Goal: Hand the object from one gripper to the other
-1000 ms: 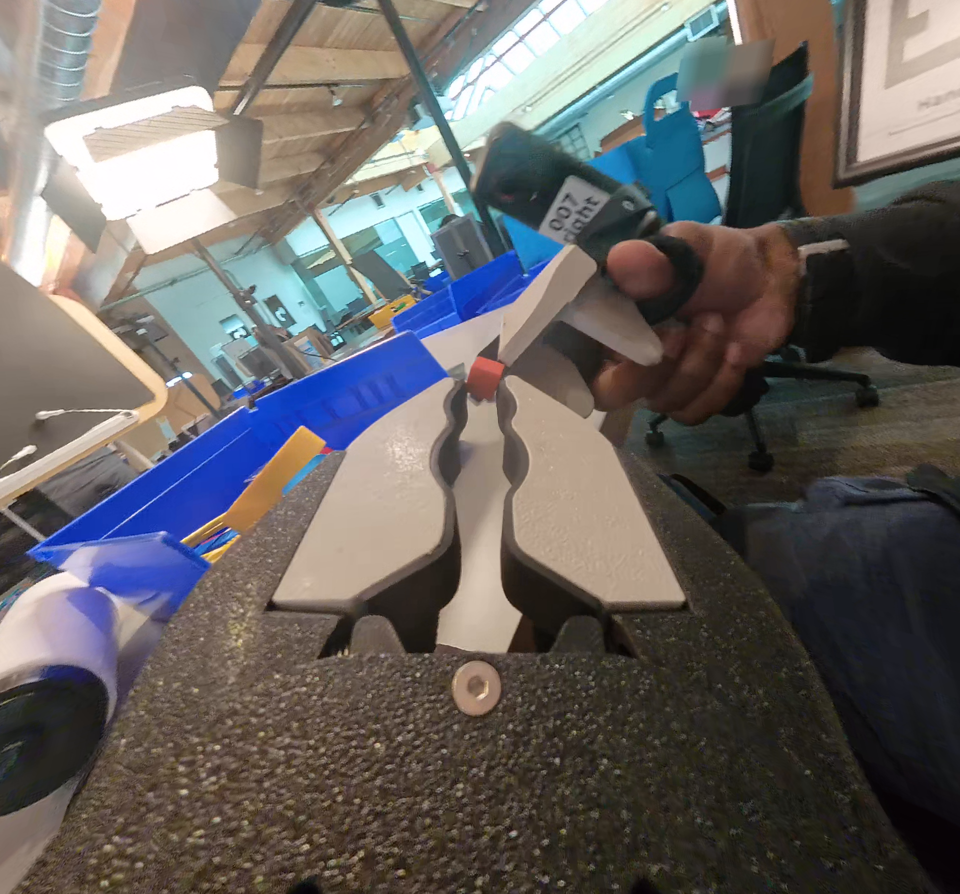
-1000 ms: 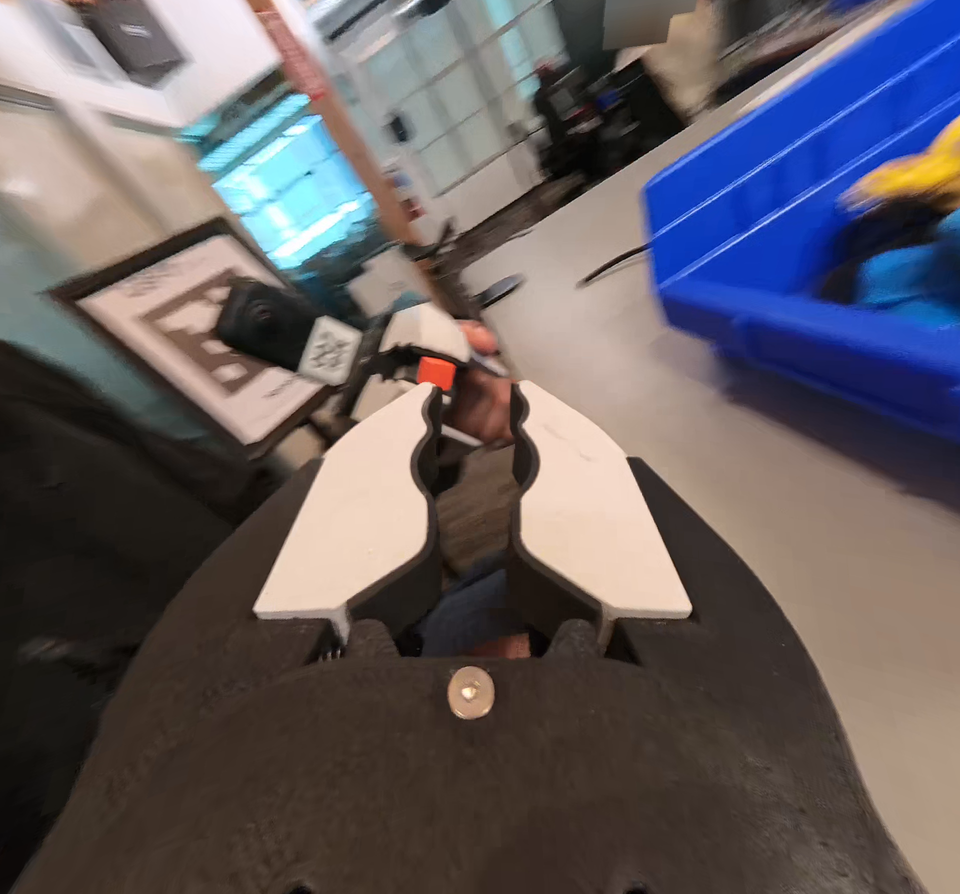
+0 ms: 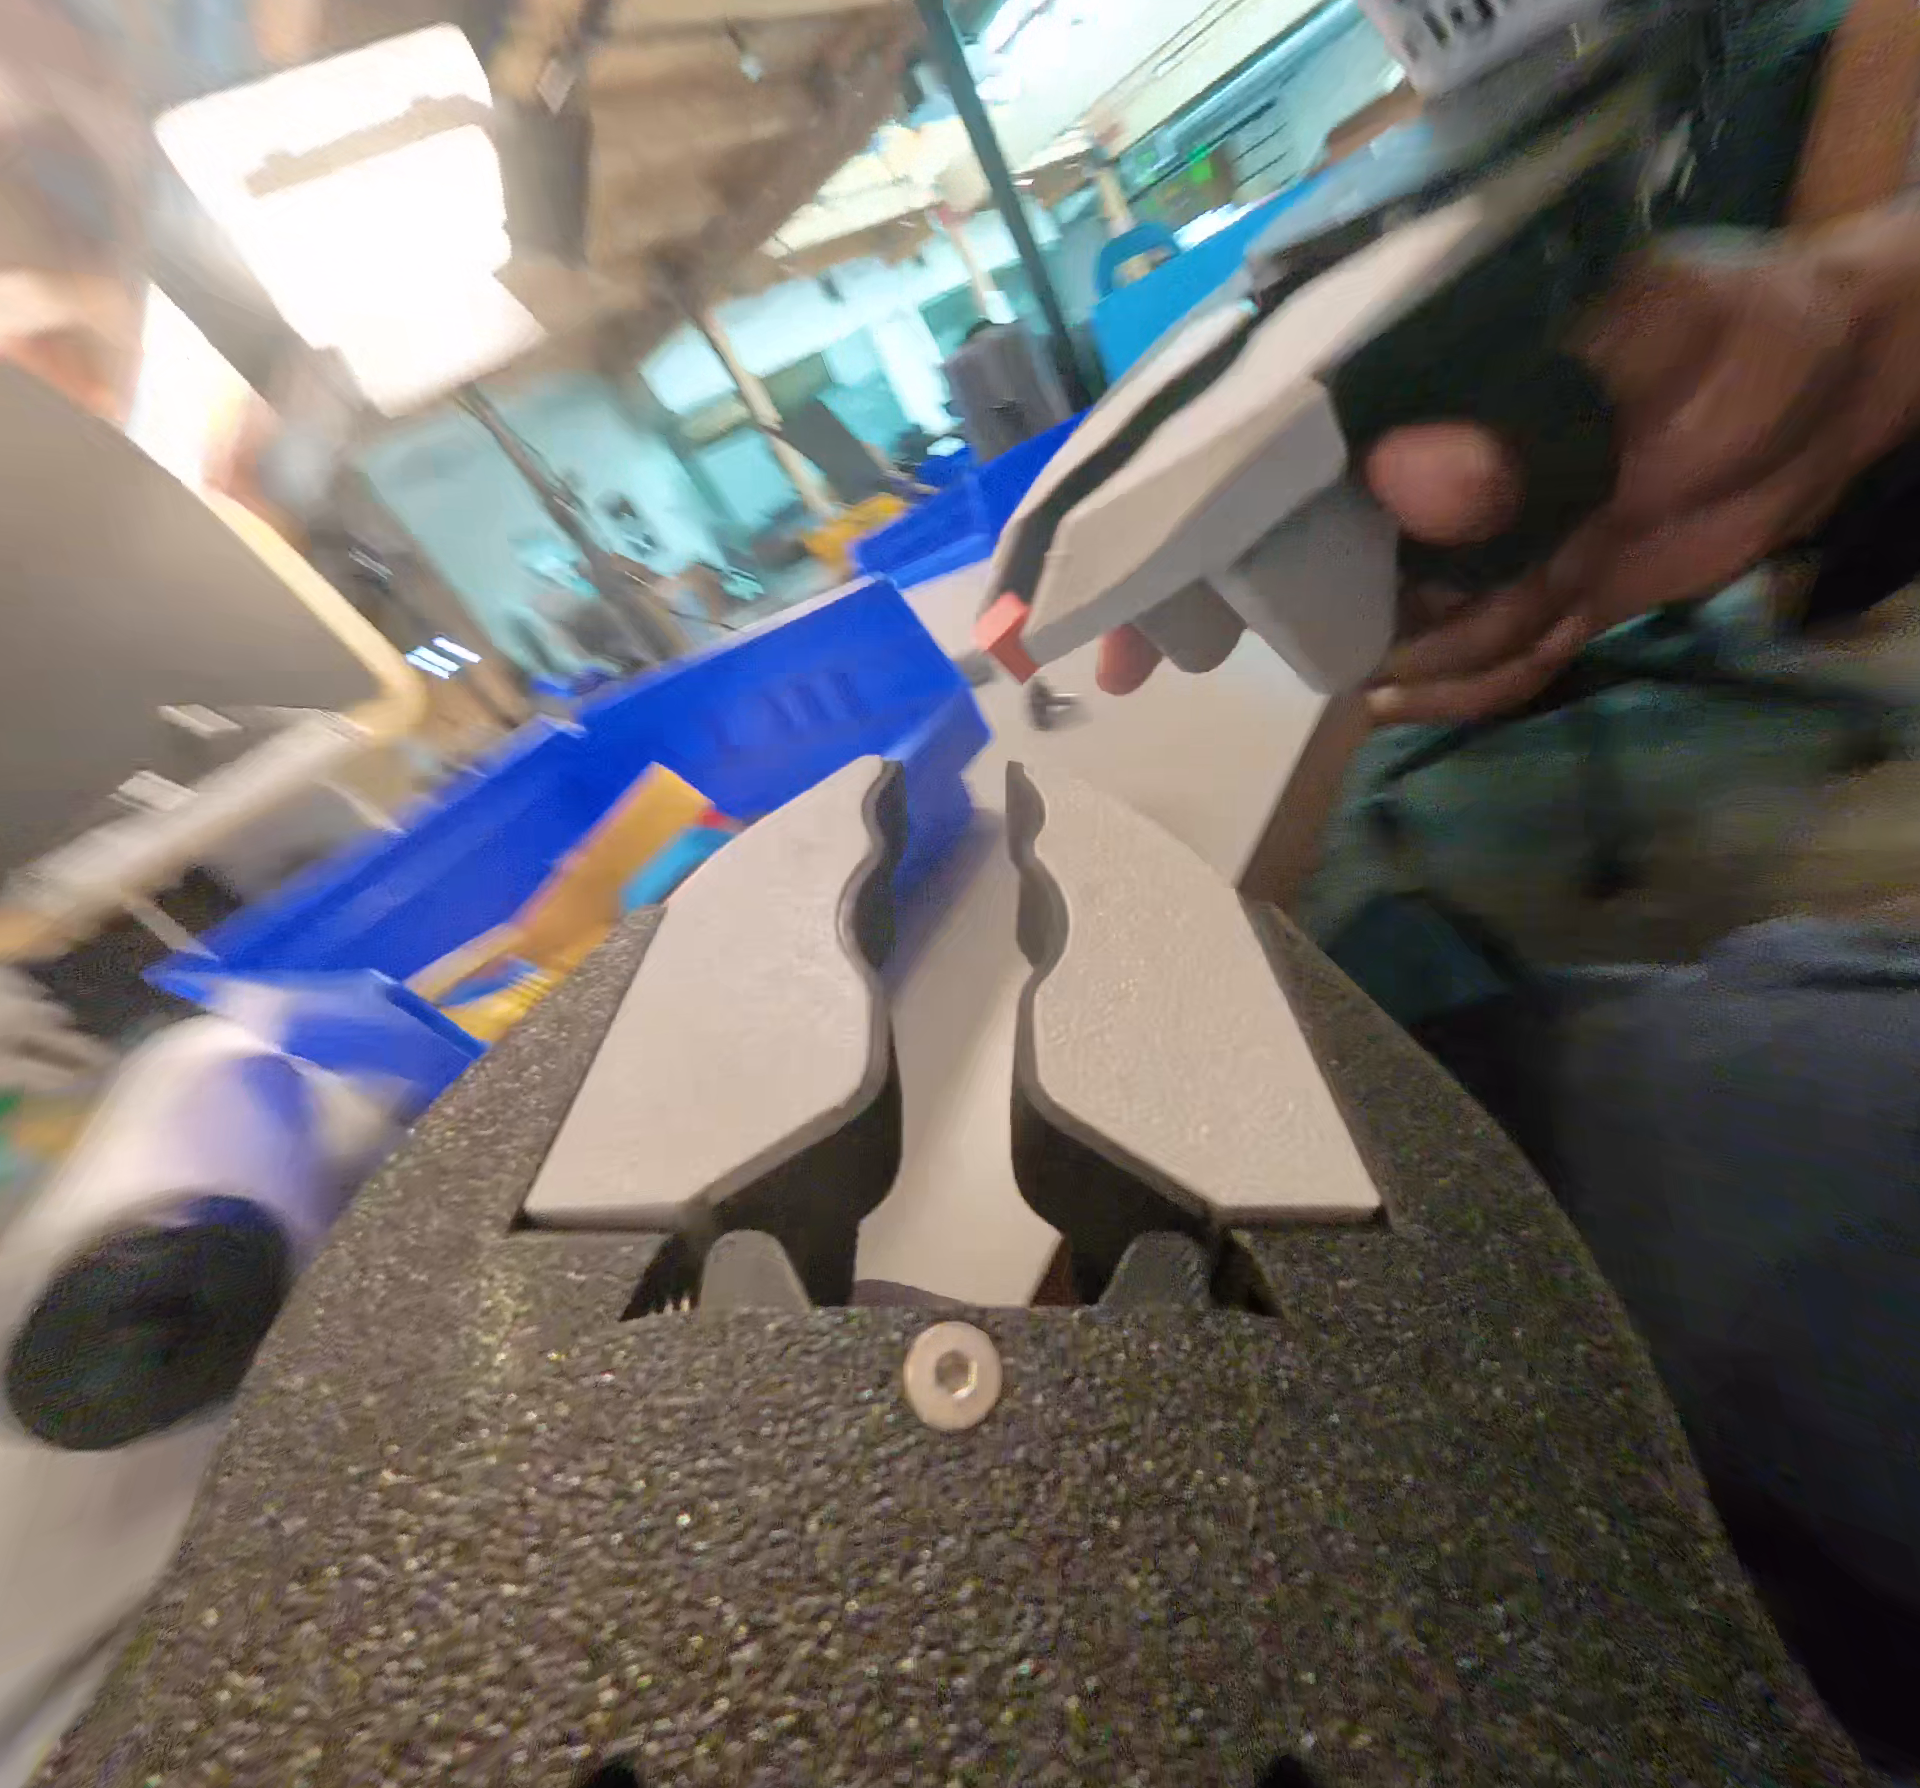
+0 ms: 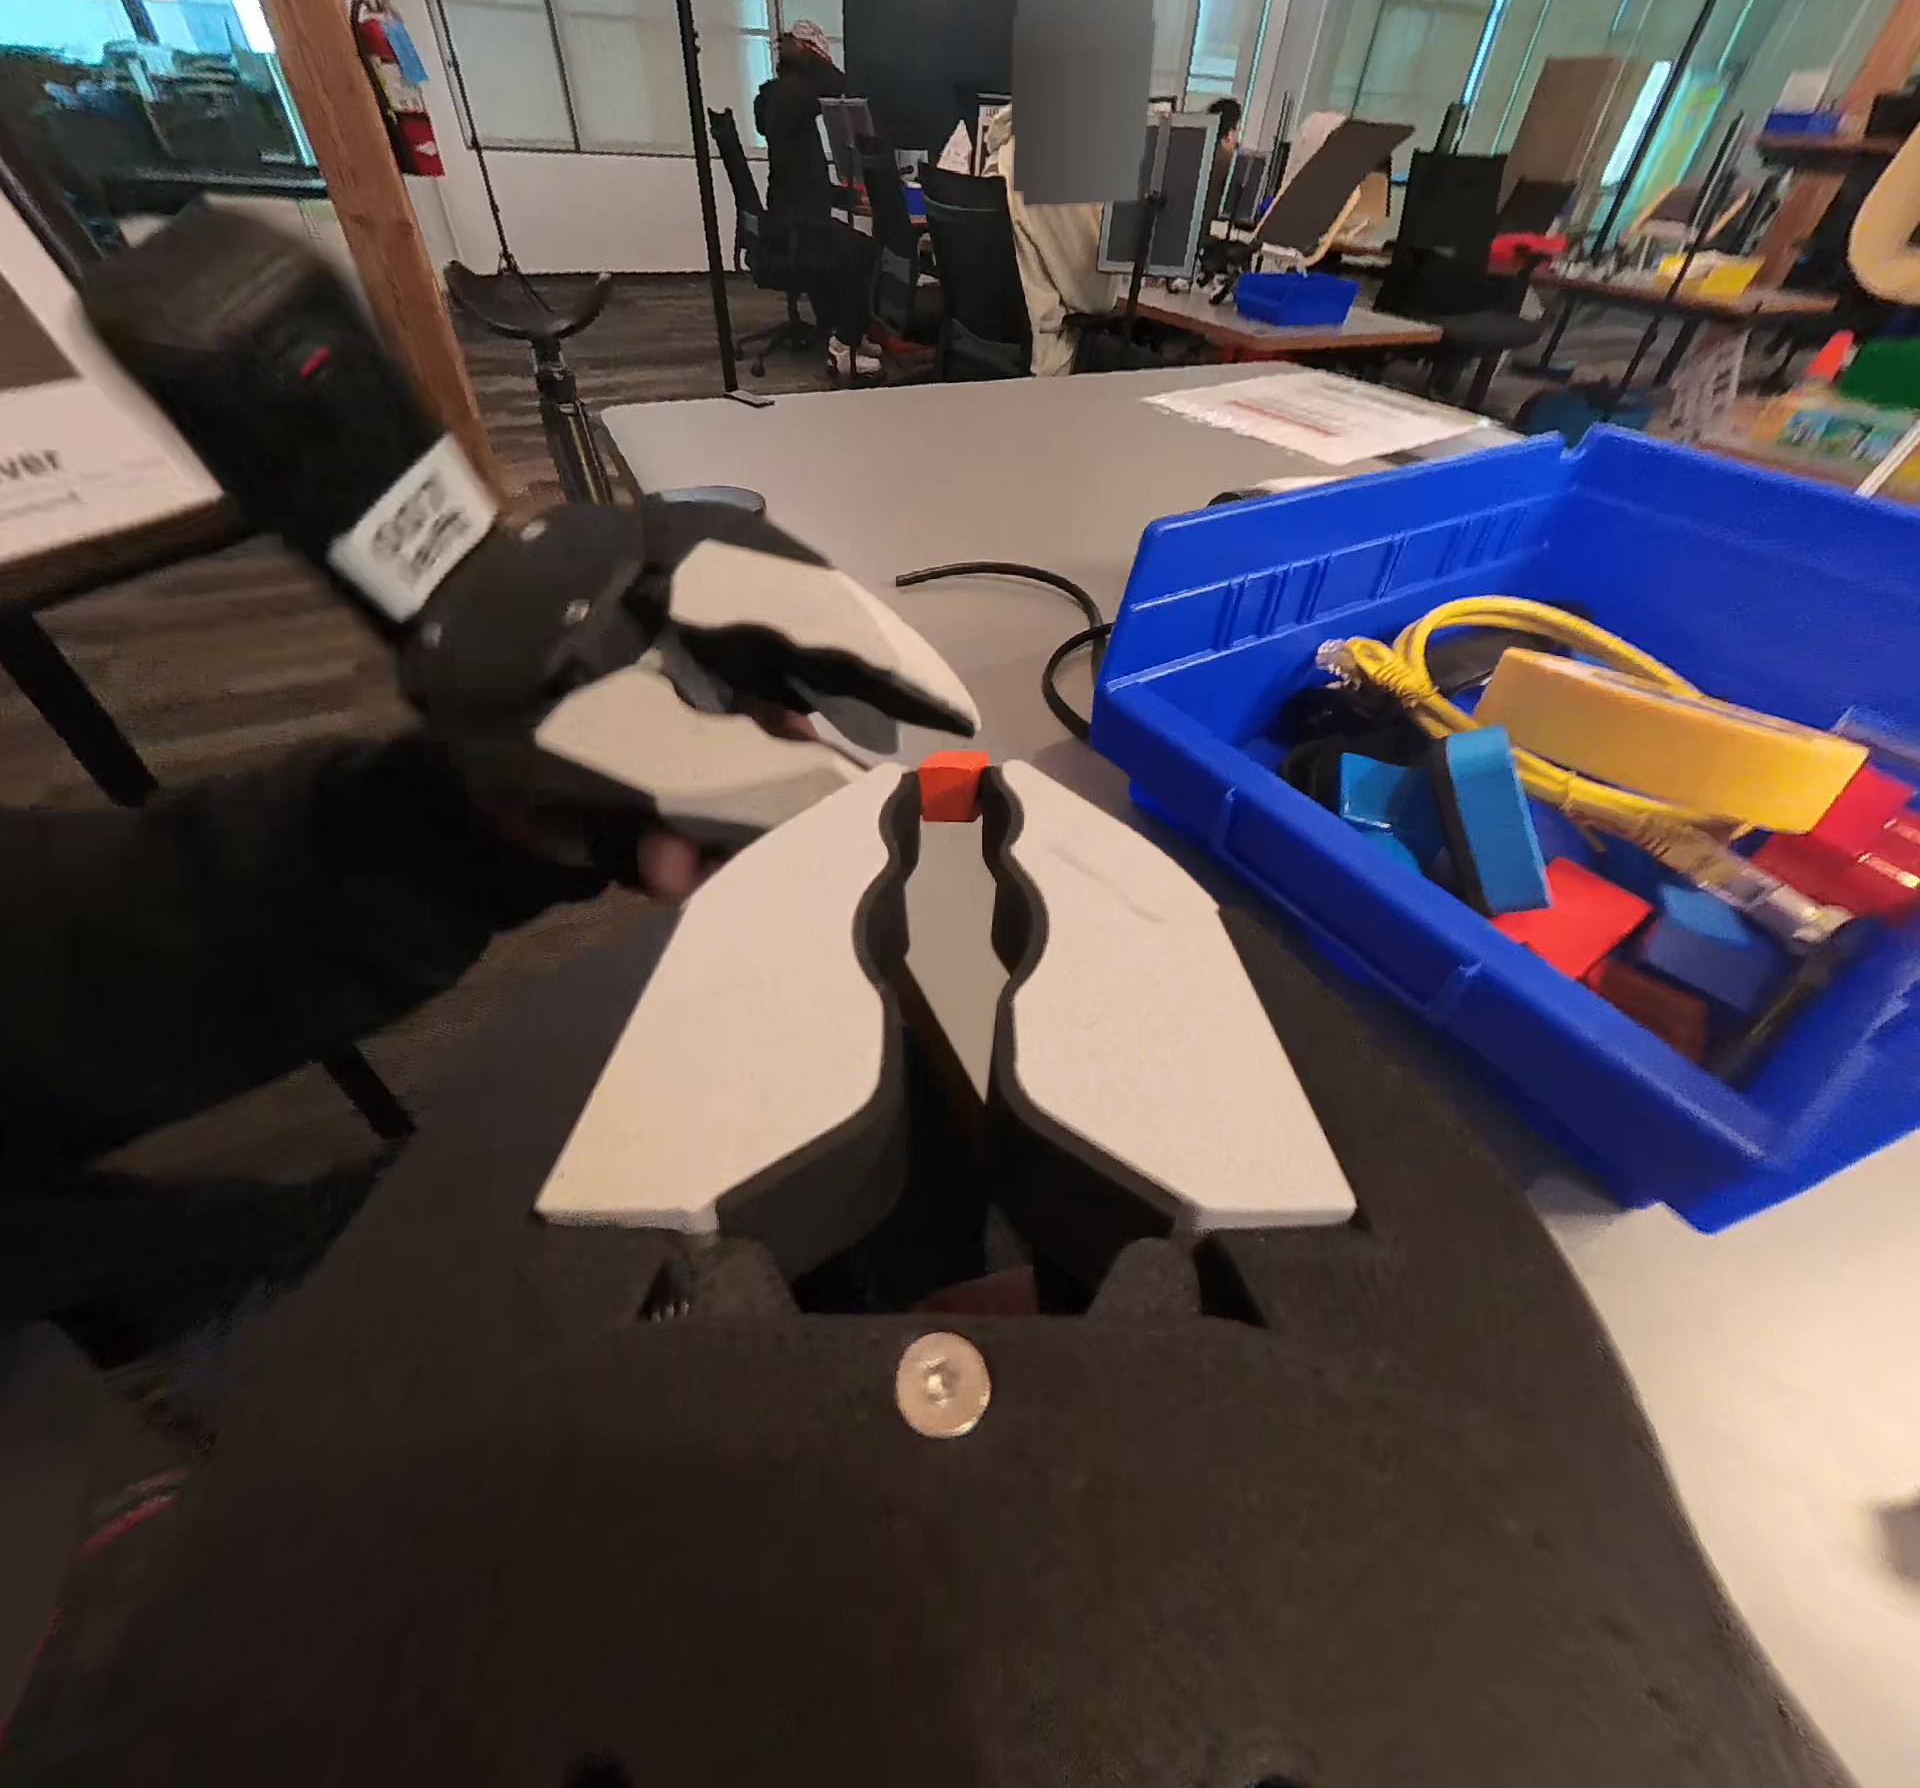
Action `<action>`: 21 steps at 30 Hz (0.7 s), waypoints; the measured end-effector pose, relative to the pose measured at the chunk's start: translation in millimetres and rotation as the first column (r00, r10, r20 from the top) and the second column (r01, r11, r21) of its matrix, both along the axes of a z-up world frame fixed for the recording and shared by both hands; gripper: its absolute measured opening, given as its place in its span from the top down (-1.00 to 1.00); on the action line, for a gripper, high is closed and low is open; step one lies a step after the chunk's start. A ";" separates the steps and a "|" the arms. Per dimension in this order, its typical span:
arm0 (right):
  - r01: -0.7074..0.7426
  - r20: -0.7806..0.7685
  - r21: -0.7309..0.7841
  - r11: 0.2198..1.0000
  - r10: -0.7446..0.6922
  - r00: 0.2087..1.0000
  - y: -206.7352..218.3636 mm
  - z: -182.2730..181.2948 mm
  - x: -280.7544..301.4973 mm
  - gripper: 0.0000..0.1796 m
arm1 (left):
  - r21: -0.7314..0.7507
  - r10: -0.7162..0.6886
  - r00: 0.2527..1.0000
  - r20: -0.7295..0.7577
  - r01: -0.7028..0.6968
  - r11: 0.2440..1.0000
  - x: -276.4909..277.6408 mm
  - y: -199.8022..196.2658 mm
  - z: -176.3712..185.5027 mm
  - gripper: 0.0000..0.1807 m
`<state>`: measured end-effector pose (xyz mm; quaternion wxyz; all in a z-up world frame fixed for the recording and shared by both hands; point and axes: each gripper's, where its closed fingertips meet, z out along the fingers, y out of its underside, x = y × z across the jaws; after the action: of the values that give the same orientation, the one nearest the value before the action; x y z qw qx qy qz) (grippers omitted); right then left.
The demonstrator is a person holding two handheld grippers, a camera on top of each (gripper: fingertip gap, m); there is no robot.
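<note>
So the right claw (image 4: 951, 782) has the little red cube (image 4: 952, 786) pinched right at its fingertips, jaws closed down to just the cube's width. It hangs in the air over the near-left edge of the worktop (image 4: 935, 481), not resting on anything. The left claw (image 4: 914, 720) sits just beside it, to the left, jaws parted and holding nothing.

A second ago the cube was between the left claw's tips with the right one closing in; now the left has let go and backed off a bit, and the right view has swung round to face the worktop.

From the left view the left claw (image 3: 951, 782) shows a clear gap, and the right claw (image 3: 1013, 642) with the cube (image 3: 1006, 635) is up and to the right, well apart from it.

Plenty of bare worktop ahead and at the far side. On the right edge a blue bin (image 4: 1351, 575) packed with blocks and a yellow cable (image 4: 1455, 637). A black cable (image 4: 1060, 616) snakes just left of the bin, close under the cube.
</note>
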<state>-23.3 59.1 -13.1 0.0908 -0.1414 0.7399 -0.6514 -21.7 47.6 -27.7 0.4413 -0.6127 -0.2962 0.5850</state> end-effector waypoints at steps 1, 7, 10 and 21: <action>-0.007 -0.030 -0.018 1.000 0.006 1.000 1.2 0.5 -1.0 0.88 | 0.134 -0.065 0.997 0.041 0.059 0.989 2.3 -2.0 1.5 0.75; 0.024 -0.321 -0.077 0.997 -0.048 0.946 2.3 -7.9 -7.7 0.88 | 0.768 -0.396 0.913 0.102 0.180 0.615 9.3 -7.3 15.7 0.68; 0.060 -0.466 -0.065 0.996 -0.083 0.881 -0.3 -16.8 -7.5 0.88 | 0.769 -0.377 0.899 0.223 0.076 0.635 3.4 -3.0 3.8 0.68; 0.084 -0.647 -0.063 0.994 -0.105 0.755 -3.6 -26.7 4.1 0.88 | 0.744 -0.377 0.842 0.385 -0.041 0.667 -3.8 13.0 -18.6 0.67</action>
<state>-19.2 55.5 -39.8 -0.2059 -0.3220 0.7218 -0.5770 -25.5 60.6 -46.2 0.6068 -0.5431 -0.5485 0.1899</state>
